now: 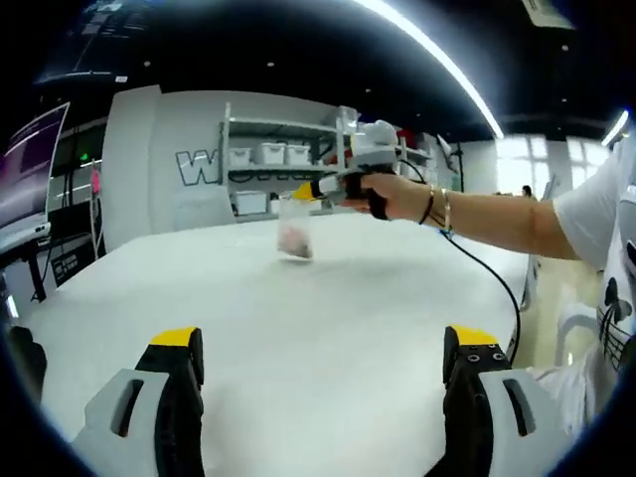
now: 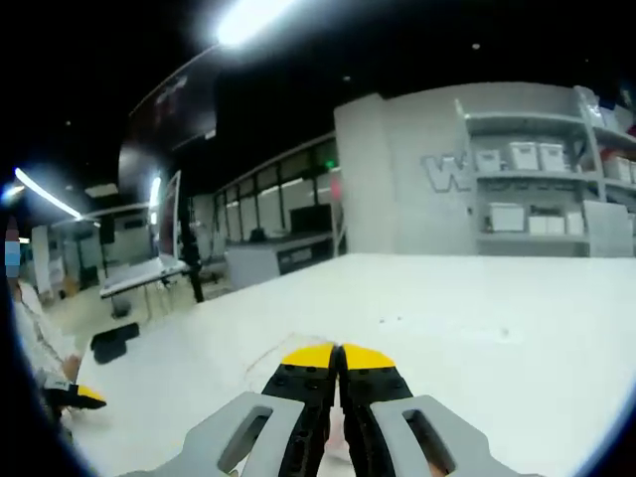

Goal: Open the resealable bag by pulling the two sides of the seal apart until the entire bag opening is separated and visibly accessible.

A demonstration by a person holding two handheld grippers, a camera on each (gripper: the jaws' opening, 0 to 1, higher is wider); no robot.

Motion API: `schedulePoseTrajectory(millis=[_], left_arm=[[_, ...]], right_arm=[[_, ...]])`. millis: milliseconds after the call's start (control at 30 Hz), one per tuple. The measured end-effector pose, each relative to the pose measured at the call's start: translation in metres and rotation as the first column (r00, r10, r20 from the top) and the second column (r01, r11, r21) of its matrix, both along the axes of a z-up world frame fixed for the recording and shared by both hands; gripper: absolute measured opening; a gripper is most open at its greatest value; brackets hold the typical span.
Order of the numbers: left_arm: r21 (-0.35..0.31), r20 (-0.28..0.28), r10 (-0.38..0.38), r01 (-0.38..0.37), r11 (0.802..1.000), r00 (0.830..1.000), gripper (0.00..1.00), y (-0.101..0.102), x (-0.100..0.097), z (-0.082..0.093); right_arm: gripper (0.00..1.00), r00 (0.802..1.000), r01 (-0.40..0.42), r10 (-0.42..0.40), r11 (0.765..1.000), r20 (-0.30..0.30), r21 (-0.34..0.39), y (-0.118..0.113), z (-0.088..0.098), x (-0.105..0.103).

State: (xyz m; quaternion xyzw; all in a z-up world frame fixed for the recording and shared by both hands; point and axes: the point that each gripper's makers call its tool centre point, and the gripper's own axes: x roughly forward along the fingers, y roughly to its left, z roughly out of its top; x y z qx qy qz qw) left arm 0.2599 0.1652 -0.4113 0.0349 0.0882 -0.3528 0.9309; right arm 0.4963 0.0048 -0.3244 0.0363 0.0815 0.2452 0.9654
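A clear resealable bag [image 1: 295,232] with something pinkish inside hangs just above the white table [image 1: 298,338]. In the left gripper view my right gripper [image 1: 316,189], held in a person's hand [image 1: 397,196], is shut on the bag's top edge. My left gripper [image 1: 326,343] is open and empty, low over the table and well short of the bag. In the right gripper view the right gripper [image 2: 339,356] has its yellow-tipped jaws pressed together, with a bit of the bag's film [image 2: 266,356] showing beside them. The bag's seal is too small to judge.
A black cable [image 1: 492,273] trails from the right gripper across the table's right side. Shelves [image 1: 283,159] with white bins stand against the far wall. A desk with a monitor [image 2: 164,243] lies beyond the table's left edge. The person's torso [image 1: 606,288] is at the right.
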Motion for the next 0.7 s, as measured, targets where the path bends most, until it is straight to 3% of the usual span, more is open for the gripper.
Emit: schedulePoseTrajectory(millis=[700], left_arm=[[-0.018,-0.055,-0.014,0.014,1.0,0.998,0.99,-0.003,-0.002,-0.004]], right_arm=[[0.0,1.0,0.026,-0.026,1.0,-0.008,-0.013,0.005,0.007,0.038]])
